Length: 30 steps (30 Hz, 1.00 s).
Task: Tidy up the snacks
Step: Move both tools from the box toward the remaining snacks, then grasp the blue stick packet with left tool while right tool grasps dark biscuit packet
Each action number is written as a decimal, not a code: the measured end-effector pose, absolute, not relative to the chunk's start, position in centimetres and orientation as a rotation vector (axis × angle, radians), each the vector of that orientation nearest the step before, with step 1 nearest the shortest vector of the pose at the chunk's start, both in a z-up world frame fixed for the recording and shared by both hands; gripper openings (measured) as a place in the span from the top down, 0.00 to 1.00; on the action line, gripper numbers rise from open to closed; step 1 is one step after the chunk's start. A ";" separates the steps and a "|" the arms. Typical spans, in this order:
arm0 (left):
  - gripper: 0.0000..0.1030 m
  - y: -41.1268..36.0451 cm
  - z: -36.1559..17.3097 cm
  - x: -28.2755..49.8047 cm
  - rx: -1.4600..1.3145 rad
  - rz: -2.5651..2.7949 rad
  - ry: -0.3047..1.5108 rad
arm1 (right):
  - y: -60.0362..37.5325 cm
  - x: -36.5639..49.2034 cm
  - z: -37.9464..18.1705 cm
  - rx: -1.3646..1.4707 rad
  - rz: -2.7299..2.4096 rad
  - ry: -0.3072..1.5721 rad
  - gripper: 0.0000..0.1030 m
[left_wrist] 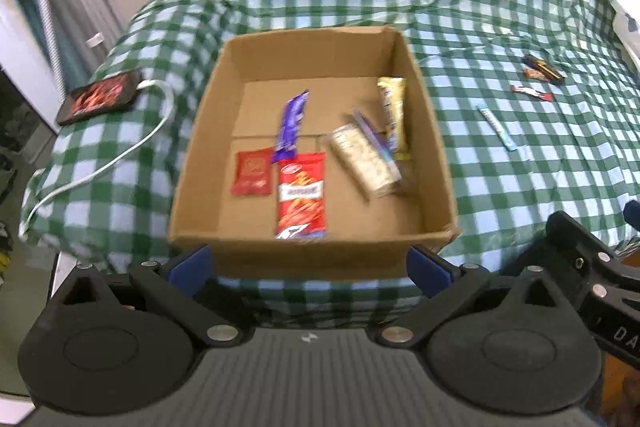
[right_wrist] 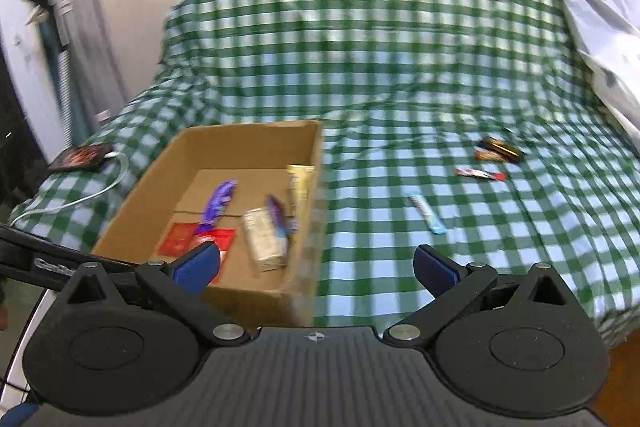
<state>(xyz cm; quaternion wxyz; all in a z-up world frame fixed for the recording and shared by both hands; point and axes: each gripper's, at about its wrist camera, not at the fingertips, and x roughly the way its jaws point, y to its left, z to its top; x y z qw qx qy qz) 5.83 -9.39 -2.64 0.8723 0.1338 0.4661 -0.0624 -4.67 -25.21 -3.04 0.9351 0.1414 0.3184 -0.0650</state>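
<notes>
An open cardboard box point(left_wrist: 432, 147) sits on a green checked bed and holds several snacks: a red packet point(left_wrist: 301, 195), a small red sachet point(left_wrist: 251, 173), a purple bar point(left_wrist: 292, 127), a clear pack point(left_wrist: 364, 159) and a yellow bar point(left_wrist: 394, 115). The box also shows in the right wrist view point(right_wrist: 160, 167). Loose on the bed to the right lie a light blue stick point(right_wrist: 427, 213), a red and white bar point(right_wrist: 480, 173) and a dark wrapper pile point(right_wrist: 500, 150). My left gripper point(left_wrist: 308, 263) is open and empty before the box. My right gripper point(right_wrist: 316, 263) is open and empty.
A dark phone point(left_wrist: 100, 99) with a white cable point(left_wrist: 120, 155) lies at the bed's left edge. A white cloth point(right_wrist: 600, 39) covers the far right of the bed. The bed's front edge drops off just before the grippers.
</notes>
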 end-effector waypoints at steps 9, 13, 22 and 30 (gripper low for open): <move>0.00 -19.5 -3.8 10.7 0.334 -0.229 0.999 | -34.8 -4.2 -6.1 0.373 -0.342 0.666 0.01; 0.00 -24.5 -5.8 14.1 0.324 -0.255 1.039 | -39.3 -3.1 -7.6 0.375 -0.429 0.655 0.01; 0.00 -35.3 -14.0 23.3 0.287 -0.272 1.155 | -50.9 5.4 -11.6 0.358 -0.517 0.576 0.01; 0.00 -39.4 -21.9 30.0 0.225 -0.234 1.264 | -59.7 17.7 -19.7 0.302 -0.450 0.647 0.01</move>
